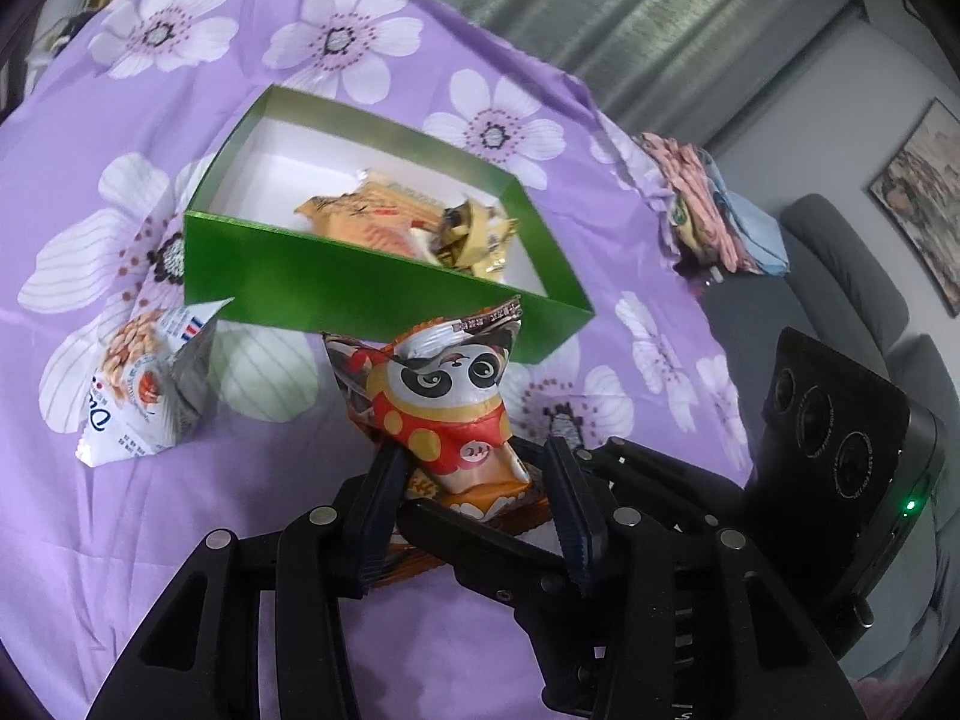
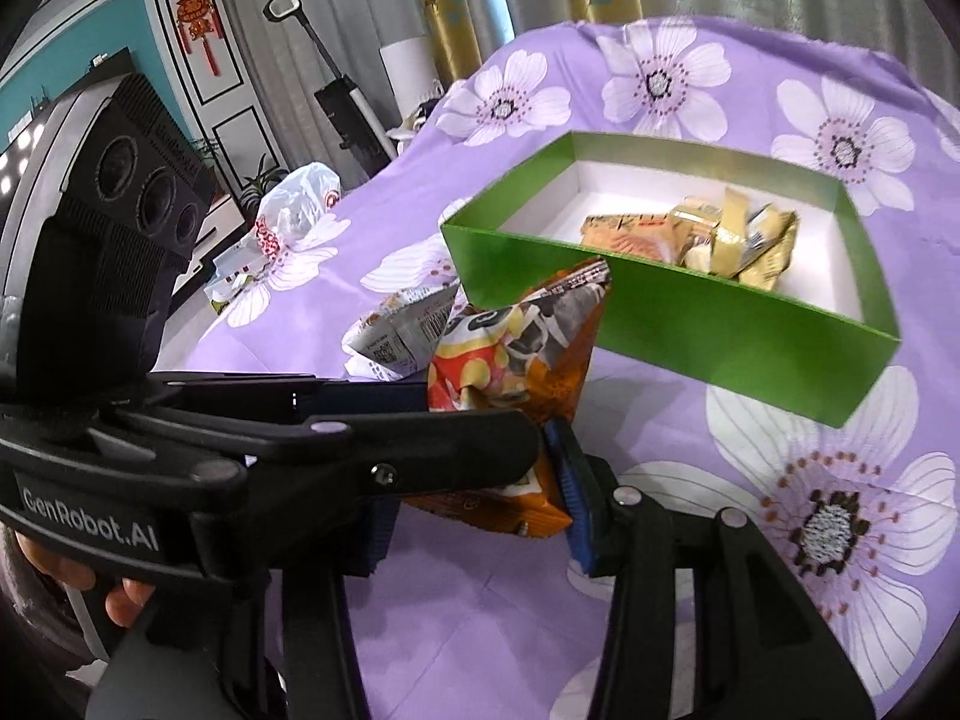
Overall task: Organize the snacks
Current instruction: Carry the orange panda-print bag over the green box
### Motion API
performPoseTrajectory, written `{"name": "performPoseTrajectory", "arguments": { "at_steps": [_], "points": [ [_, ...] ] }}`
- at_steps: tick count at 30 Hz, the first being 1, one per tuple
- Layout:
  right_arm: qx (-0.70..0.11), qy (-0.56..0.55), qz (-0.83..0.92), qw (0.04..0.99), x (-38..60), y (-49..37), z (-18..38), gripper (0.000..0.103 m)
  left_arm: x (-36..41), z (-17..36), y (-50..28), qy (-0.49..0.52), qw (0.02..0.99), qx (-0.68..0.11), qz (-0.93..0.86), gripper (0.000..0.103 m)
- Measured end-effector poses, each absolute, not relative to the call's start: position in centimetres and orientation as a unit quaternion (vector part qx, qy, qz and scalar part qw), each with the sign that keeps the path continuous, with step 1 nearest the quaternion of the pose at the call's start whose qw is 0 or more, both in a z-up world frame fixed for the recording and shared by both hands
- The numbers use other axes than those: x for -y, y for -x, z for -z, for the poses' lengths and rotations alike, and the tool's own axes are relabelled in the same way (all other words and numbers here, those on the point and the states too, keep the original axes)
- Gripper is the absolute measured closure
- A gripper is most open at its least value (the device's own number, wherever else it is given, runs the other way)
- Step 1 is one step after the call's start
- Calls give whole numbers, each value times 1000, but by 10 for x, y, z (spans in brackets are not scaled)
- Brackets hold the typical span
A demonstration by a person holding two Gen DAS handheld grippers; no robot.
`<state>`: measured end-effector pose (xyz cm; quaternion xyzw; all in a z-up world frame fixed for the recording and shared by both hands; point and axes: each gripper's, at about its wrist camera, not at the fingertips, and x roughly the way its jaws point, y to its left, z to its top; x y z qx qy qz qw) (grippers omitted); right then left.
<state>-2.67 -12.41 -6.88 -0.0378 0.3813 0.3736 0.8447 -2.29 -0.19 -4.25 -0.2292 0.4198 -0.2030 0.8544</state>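
Observation:
A panda-print snack bag [image 1: 441, 402] stands in front of the green box [image 1: 336, 282]. My left gripper [image 1: 474, 480] is shut on its lower part; my right gripper [image 2: 480, 468] also grips it, its finger [image 1: 480, 534] crossing in the left wrist view. In the right wrist view the panda bag [image 2: 516, 354] sits between my fingers, with the other gripper's arm [image 2: 360, 444] across it. The green box [image 2: 660, 300] holds several yellow and orange snack packs [image 2: 708, 234]. A white nut snack bag [image 1: 144, 378] lies left of the panda bag, and it shows in the right wrist view [image 2: 402, 330].
A purple flowered cloth [image 1: 120, 540] covers the table. Folded fabric [image 1: 714, 210] lies at the right table edge by a grey sofa [image 1: 840, 276]. A white plastic bag [image 2: 294, 204] lies at the cloth's far left edge.

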Motion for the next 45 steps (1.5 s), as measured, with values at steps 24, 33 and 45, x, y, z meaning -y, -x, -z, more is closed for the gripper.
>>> {"name": "performPoseTrajectory", "arguments": {
  "at_steps": [24,33,45],
  "points": [
    [-333,20,-367,868,150,42,35,57,29,2,32,188,874,-392,216,56],
    [-317,23,-364,875,152,37,28,57,31,-6,24,180,879,-383,219,56],
    [-307,21,-365,879,151,26,23,57,29,-13,9,175,884,-377,217,56]
  ]
}}
